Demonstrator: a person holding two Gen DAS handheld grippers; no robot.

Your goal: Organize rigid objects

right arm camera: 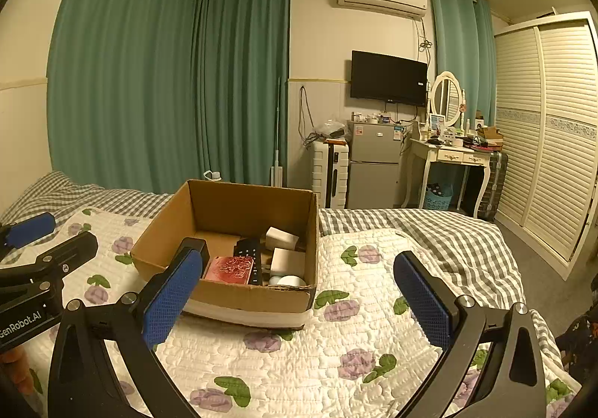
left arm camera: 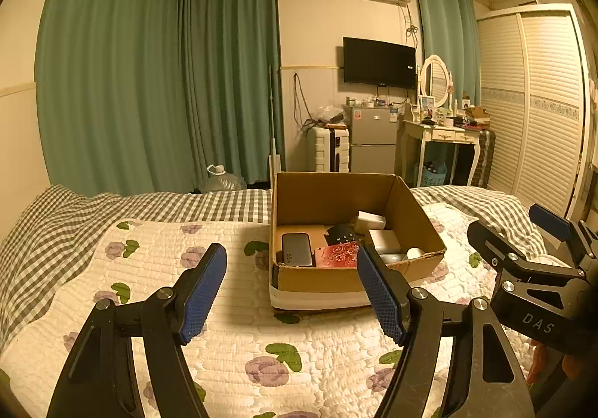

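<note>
An open cardboard box (left arm camera: 347,279) sits on a bed covered by a white quilt (left arm camera: 231,336) printed with purple flowers and green leaves, with a grey checked sheet (left arm camera: 209,203) showing beyond the quilt's far edge. Inside the box lie several rigid things: a dark flat rectangular device (left arm camera: 297,249) at the left, a red box with a rose pattern (left arm camera: 338,255) just beside it, a black remote control (right arm camera: 249,257) behind and beside the red box, two white blocks (right arm camera: 281,238) toward the back right, and a white round item (right arm camera: 290,281) by the near wall. The left tool (left arm camera: 291,293) hovers over the quilt in front of the box, its blue-padded fingers (left arm camera: 203,291) spread wide with nothing between them. The right tool (right arm camera: 295,302) is likewise held above the quilt, jaws spread and empty, its left finger overlapping the box's near corner in the right wrist view; whether it touches the cardboard cannot be told. Each tool shows at the edge of the other's view, the two side by side near the box. Across the room stand green curtains (right arm camera: 168,74), a wall television (right arm camera: 388,79), a small grey fridge (right arm camera: 373,164), a white dressing table (right arm camera: 452,156) with an oval mirror, and a louvred wardrobe (right arm camera: 549,134).
</note>
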